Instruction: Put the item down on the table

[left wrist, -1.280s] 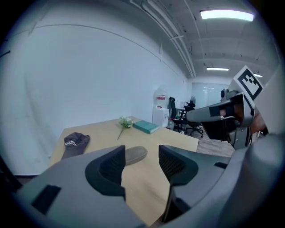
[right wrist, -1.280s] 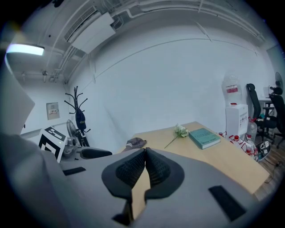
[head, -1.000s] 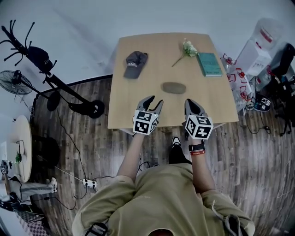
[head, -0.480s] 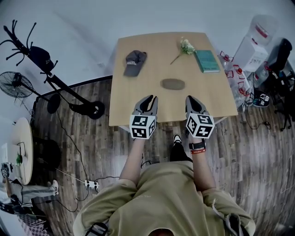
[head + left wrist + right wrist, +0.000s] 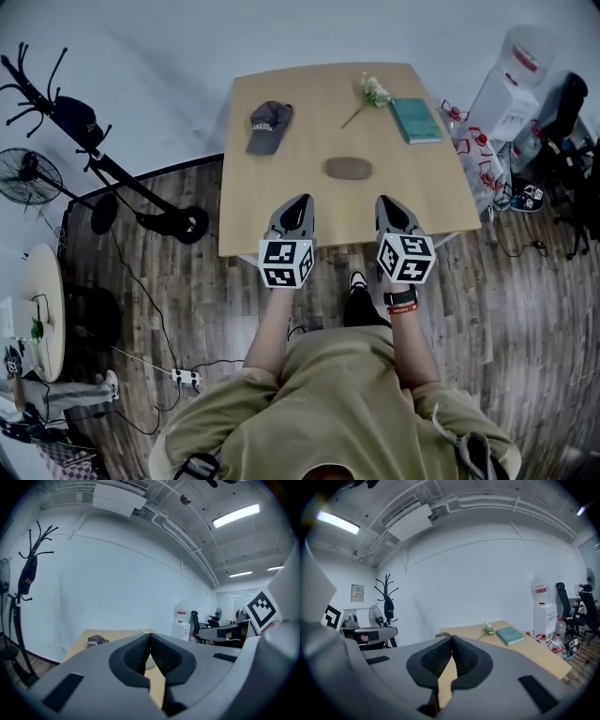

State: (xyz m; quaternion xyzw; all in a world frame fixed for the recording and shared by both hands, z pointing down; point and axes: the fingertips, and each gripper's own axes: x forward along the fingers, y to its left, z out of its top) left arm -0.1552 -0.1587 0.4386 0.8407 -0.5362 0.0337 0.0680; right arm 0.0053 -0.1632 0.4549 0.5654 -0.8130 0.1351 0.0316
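Left gripper and right gripper hover closed, empty, at counter's six o'clock; a careless push could shove the stone.

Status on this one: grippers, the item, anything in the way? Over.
Left hand-held gripper shut, empty; right hand-held gripper shut, empty. Stone lies on the table, apart from both. Nothing in the way.
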